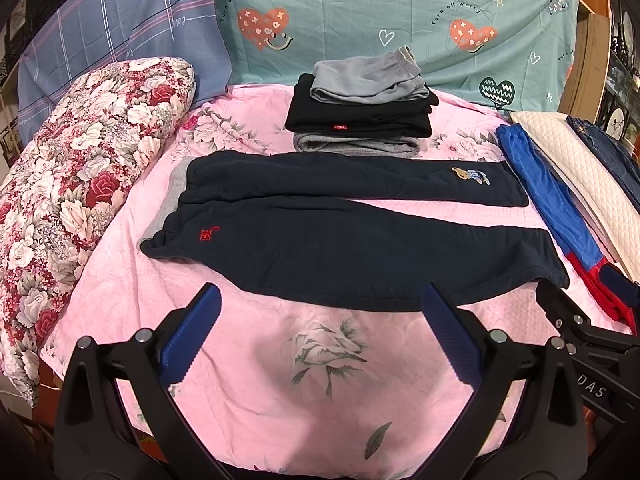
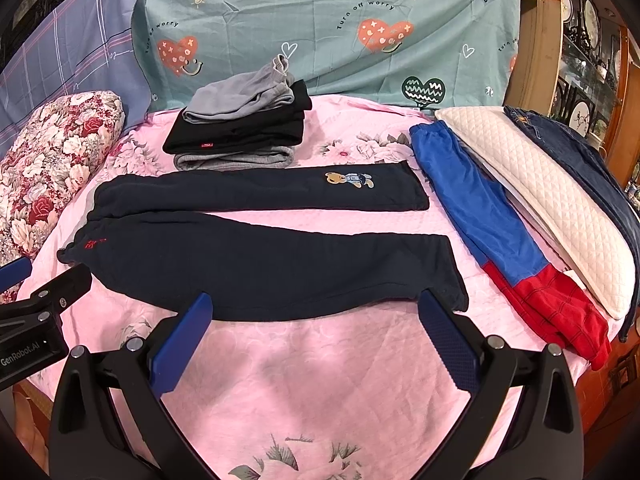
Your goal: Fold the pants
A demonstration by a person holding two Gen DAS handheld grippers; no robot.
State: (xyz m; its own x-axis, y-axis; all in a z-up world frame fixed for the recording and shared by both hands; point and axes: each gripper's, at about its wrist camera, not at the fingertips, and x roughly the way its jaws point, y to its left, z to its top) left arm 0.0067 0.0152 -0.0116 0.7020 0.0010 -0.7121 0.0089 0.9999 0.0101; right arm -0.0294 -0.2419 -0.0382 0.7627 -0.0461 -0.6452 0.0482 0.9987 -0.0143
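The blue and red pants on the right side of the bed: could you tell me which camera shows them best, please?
The right wrist view: the blue and red pants lie in full there, waistband to red cuffs. In the left wrist view they are squeezed at the edge, the right hand-held gripper covering their red end.

red embroidery [image 1: 209, 235] on navy pants [image 1: 352, 256] too small to read

The teal sheet [image 1: 400, 20] carries "Turn off worry" arched over each orange heart. "GenRobot.AI" is printed on the left gripper [image 2: 24, 356] body; "DAS" shows on the right gripper [image 1: 592, 390] body. The plaid sheet [image 1: 120, 20] reads "102".
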